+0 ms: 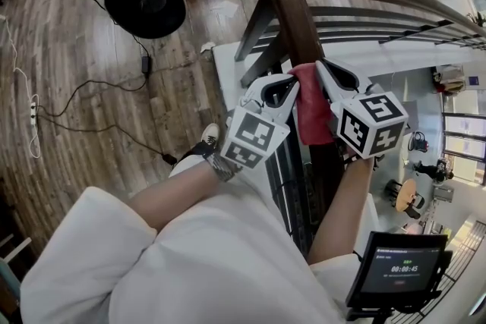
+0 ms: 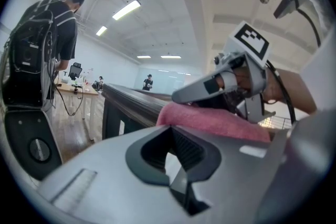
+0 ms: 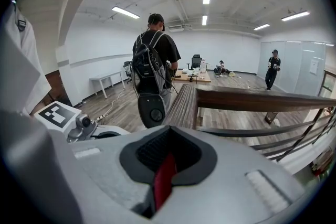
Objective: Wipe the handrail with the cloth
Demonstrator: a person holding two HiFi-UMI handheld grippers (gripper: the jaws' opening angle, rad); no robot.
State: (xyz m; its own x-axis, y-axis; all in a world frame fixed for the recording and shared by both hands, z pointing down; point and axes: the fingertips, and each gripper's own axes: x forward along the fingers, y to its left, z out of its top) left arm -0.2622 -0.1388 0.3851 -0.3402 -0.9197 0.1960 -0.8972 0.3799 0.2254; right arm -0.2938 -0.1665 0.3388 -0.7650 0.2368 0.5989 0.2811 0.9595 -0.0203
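A dark wooden handrail (image 1: 292,7) runs away from me, with a red cloth (image 1: 311,114) draped over it between my two grippers. My right gripper (image 1: 328,73) comes at the cloth from the right and is shut on it; a red strip of cloth (image 3: 164,181) shows between the jaws of the right gripper (image 3: 169,132). My left gripper (image 1: 293,84) is shut, its tip against the cloth's left edge. In the left gripper view the cloth (image 2: 210,120) lies just past the left gripper (image 2: 173,131), and no cloth shows between those jaws. The rail (image 2: 131,99) continues beyond.
Metal bars (image 1: 380,23) run under the rail, with a drop to a lower floor on the right. A person with a backpack (image 3: 155,55) stands by the rail's far end beside a black round-based device (image 1: 144,4). Cables (image 1: 91,83) lie on the wood floor. A screen (image 1: 399,269) is at lower right.
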